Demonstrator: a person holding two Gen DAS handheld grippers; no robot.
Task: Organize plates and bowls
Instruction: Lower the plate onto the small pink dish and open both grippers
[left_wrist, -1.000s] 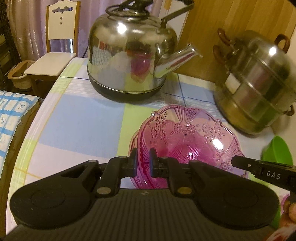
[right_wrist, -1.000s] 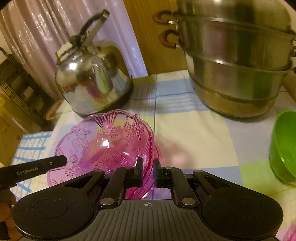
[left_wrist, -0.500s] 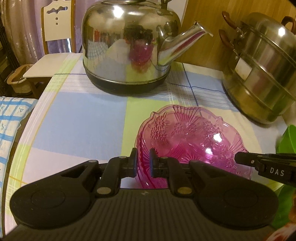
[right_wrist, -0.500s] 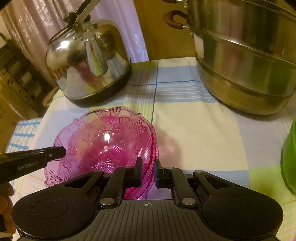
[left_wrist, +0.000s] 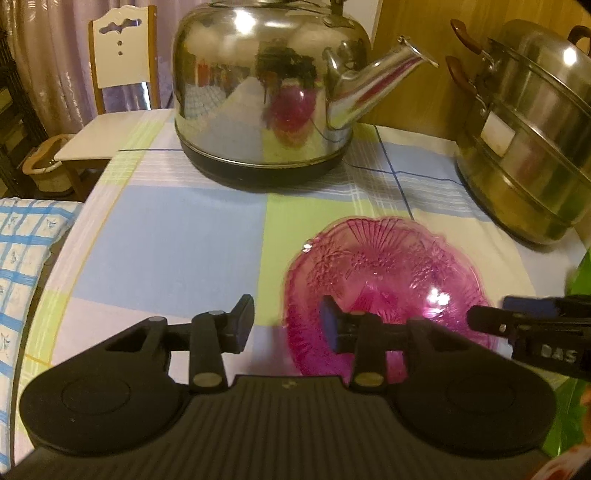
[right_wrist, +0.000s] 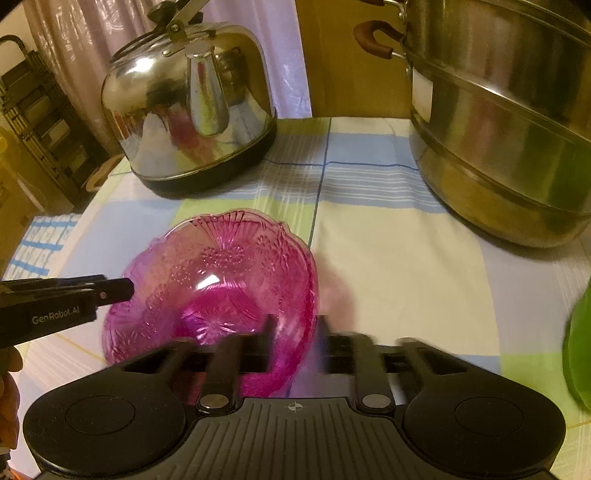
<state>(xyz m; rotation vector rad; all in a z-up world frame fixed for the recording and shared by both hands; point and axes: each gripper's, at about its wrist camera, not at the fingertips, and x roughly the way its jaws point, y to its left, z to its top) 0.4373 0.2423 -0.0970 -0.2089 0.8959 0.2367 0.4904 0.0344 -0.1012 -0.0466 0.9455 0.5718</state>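
A pink patterned glass bowl (left_wrist: 384, 280) rests on the checked tablecloth; it also shows in the right wrist view (right_wrist: 214, 284). My left gripper (left_wrist: 286, 325) is open, its jaws straddling the bowl's near left rim. My right gripper (right_wrist: 295, 339) is open and blurred, its jaws on either side of the bowl's near right rim. Each gripper shows in the other's view: the right one (left_wrist: 524, 325) at the bowl's right, the left one (right_wrist: 74, 295) at its left. A green bowl (right_wrist: 578, 350) sits at the far right edge.
A large steel kettle (left_wrist: 269, 88) stands behind the bowl at the back left. A stacked steel steamer pot (right_wrist: 509, 122) stands at the back right. A white chair (left_wrist: 118, 92) is beyond the table's far left corner. The table edge (left_wrist: 55, 266) curves along the left.
Both grippers were shut on the pink bowl's rim and have opened. The bowl has come down to rest on the cloth, nearer the kettle.
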